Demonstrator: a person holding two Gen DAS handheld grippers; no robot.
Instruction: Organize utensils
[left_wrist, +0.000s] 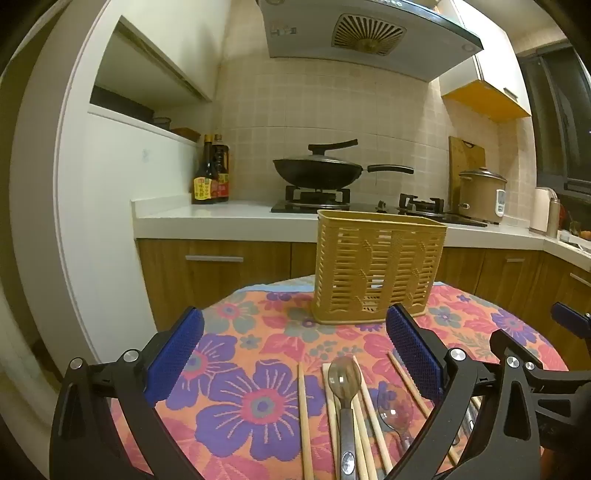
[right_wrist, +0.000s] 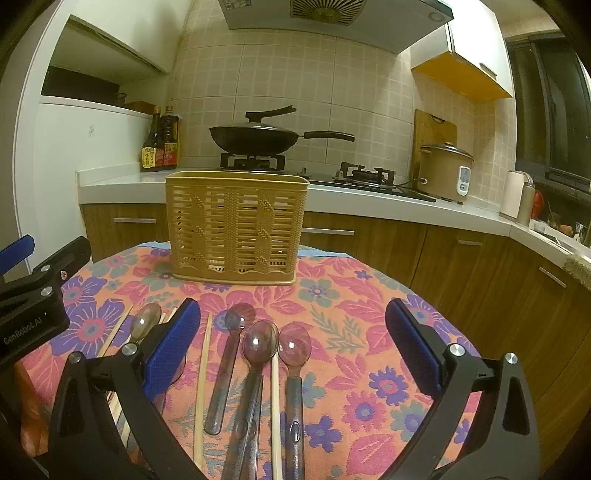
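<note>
Nothing looks sorted yet. The basket (right_wrist: 236, 229) at the frame's centre appears empty; spoons (right_wrist: 258, 343) and chopsticks (right_wrist: 203, 380) lie on the desk (right_wrist: 369, 332) below it. Left tongs (left_wrist: 295, 354) and right tongs (right_wrist: 293, 347) both gape, gripping nothing.

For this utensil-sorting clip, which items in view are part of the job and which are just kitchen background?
Part of the job:
- spoons
- chopsticks
- slatted basket

Background:
- wok on the stove
- sauce bottles
- rice cooker
- cutting board
- floral cloth
</note>
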